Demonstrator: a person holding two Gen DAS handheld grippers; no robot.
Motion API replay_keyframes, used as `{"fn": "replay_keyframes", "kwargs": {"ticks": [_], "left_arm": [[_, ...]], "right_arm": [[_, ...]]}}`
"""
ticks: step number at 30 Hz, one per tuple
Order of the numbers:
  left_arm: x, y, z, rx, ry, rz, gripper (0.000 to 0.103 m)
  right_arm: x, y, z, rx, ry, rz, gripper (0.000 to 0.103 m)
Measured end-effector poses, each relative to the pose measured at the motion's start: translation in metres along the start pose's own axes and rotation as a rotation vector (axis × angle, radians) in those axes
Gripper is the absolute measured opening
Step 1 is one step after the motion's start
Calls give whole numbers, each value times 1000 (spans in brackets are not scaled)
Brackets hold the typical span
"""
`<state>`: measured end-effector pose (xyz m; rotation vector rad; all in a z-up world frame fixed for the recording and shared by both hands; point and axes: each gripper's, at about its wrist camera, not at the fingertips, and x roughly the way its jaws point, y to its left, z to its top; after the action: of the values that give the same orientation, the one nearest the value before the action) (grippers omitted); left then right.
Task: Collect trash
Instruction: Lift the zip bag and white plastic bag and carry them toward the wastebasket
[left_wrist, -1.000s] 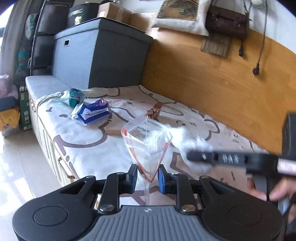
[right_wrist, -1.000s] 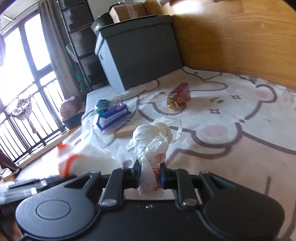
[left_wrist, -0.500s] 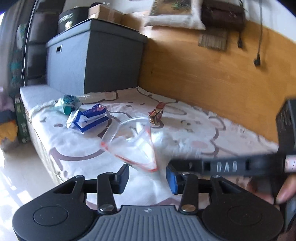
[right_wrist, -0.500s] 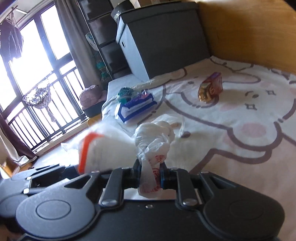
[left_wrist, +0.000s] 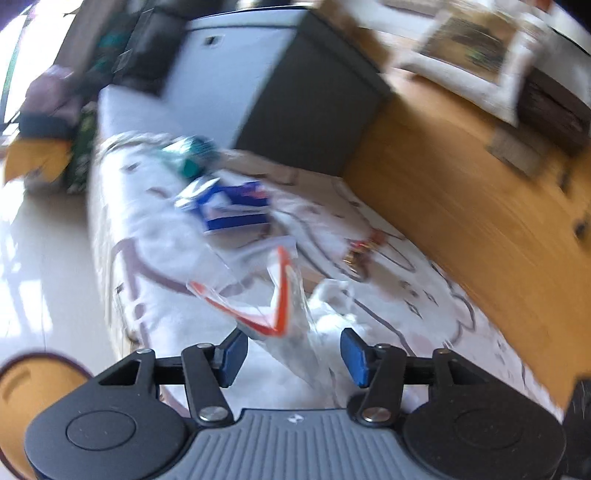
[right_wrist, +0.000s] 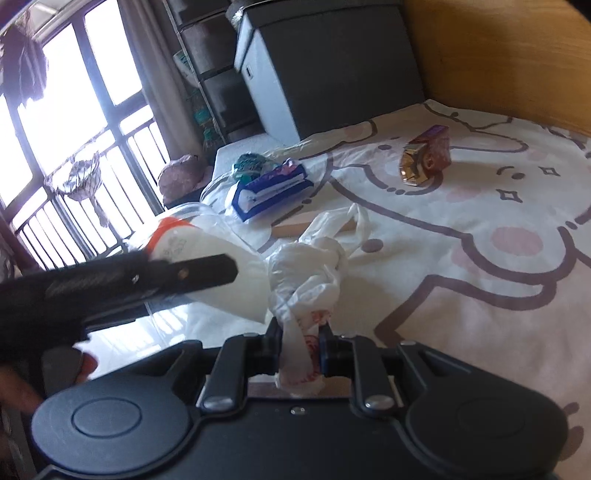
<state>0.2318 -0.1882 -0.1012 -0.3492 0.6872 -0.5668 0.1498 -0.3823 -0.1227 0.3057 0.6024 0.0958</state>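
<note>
My left gripper (left_wrist: 293, 352) is open, and a clear zip bag with an orange rim (left_wrist: 258, 291) hangs loose between its blue pads; the view is blurred. My right gripper (right_wrist: 300, 341) is shut on a crumpled white plastic bag (right_wrist: 308, 266) held above the bed. The clear zip bag (right_wrist: 207, 254) shows left of it, behind the left gripper's black finger (right_wrist: 177, 273). On the bed lie a blue and white wrapper (right_wrist: 271, 188), a teal wrapper (right_wrist: 249, 162) and a red and gold packet (right_wrist: 424, 160).
The bed sheet (right_wrist: 480, 258) has a cartoon print. A dark storage box (right_wrist: 325, 70) stands at the bed's far end against a wooden wall (right_wrist: 498, 55). A window with railings (right_wrist: 66, 147) is at left. A wooden strip (right_wrist: 295, 227) lies on the sheet.
My left gripper opened and let go of the clear zip bag, then swung sharply. My right gripper kept its hold on the white plastic bag and moved closer to the zip bag.
</note>
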Motion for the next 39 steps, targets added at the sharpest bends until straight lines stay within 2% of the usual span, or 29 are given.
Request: {"fn": "replay_keyframes", "kwargs": {"ticks": [5, 7, 10, 15, 26, 31, 39], "left_arm": [[12, 19, 1, -117, -14, 31, 54], [15, 22, 0, -126, -11, 47, 48], [15, 25, -1, -118, -20, 41, 44], [7, 17, 0, -36, -46, 47, 38], [-44, -1, 8, 226, -115, 141, 31], [-72, 5, 12, 271, -144, 179, 30], [-110, 35, 13, 263, -164, 242, 29]], "right_arm": [[5, 6, -3, -17, 9, 4, 19], [5, 6, -3, -16, 9, 4, 19], [5, 5, -4, -14, 11, 3, 19], [1, 8, 0, -21, 1, -22, 18], [-27, 29, 21, -61, -59, -98, 18], [-33, 48, 26, -82, -69, -123, 18], [-30, 85, 26, -128, -70, -130, 18]]}}
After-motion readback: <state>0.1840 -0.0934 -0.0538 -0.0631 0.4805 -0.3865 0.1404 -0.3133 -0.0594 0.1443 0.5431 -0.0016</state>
